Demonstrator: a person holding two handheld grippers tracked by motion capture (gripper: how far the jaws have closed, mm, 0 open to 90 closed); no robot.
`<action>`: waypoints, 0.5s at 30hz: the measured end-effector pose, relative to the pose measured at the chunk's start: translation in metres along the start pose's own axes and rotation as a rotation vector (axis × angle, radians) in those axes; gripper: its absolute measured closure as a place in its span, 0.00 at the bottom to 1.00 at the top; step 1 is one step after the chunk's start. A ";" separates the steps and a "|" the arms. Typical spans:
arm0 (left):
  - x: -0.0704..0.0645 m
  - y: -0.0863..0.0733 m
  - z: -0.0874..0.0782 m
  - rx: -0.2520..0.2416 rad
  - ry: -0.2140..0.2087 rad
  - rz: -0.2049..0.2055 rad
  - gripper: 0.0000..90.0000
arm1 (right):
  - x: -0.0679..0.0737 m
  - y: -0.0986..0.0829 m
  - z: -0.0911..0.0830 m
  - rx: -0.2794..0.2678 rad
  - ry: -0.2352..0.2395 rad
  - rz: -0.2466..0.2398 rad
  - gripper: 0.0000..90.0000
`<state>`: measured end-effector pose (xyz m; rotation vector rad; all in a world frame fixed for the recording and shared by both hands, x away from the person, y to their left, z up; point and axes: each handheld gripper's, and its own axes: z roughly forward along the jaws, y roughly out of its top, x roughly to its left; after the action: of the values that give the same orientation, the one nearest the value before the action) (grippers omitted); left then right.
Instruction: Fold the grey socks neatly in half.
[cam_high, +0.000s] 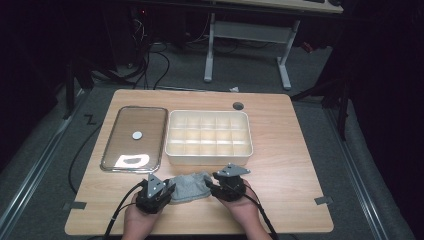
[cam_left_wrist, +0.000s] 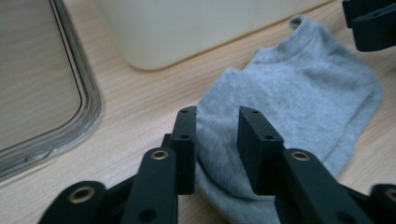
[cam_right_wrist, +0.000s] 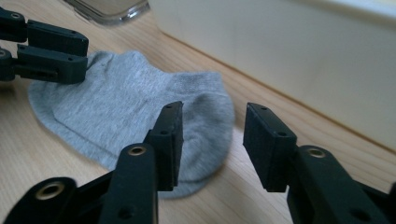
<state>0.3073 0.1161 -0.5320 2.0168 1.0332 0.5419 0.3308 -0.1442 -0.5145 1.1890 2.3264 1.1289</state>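
The sock (cam_high: 190, 186) is grey and lies flat on the table (cam_high: 290, 165), close to the person's edge, just in front of the white box (cam_high: 209, 134) with its many little compartments. The left gripper (cam_left_wrist: 217, 135) is at one end of the sock and the right gripper (cam_right_wrist: 212, 140) is at the other end. Both have their jaws apart, and neither one is pinching the cloth yet (the left jaws stand right over the cloth, one on each side of a strip of it).

The sock is soft and floppy, so things could go wrong from here. If a gripper closes too high, I think it would grab only air, or just one thin layer, and the sock could slip out when lifted. If the two grippers pull away from each other, the sock could stretch and pop free from one side. The right gripper sits at the very edge of the sock, so it might miss and pinch the table. The box is very near, so a raised sock could catch on its wall. The clear lid (cam_high: 134, 138) lies to the left of the box, out of the way.
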 end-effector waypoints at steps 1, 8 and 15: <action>0.000 0.000 0.000 -0.001 0.009 -0.004 0.88 | 0.001 0.000 0.005 0.017 0.000 0.000 0.61; 0.005 0.001 -0.009 -0.036 0.017 -0.024 0.97 | 0.010 -0.005 0.016 0.066 -0.005 -0.026 0.59; 0.008 -0.007 -0.035 -0.034 -0.044 -0.023 0.97 | 0.016 -0.009 0.016 0.049 -0.010 -0.059 0.69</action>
<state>0.2852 0.1408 -0.5160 1.9761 1.0126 0.4972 0.3247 -0.1266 -0.5303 1.1315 2.3776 1.0497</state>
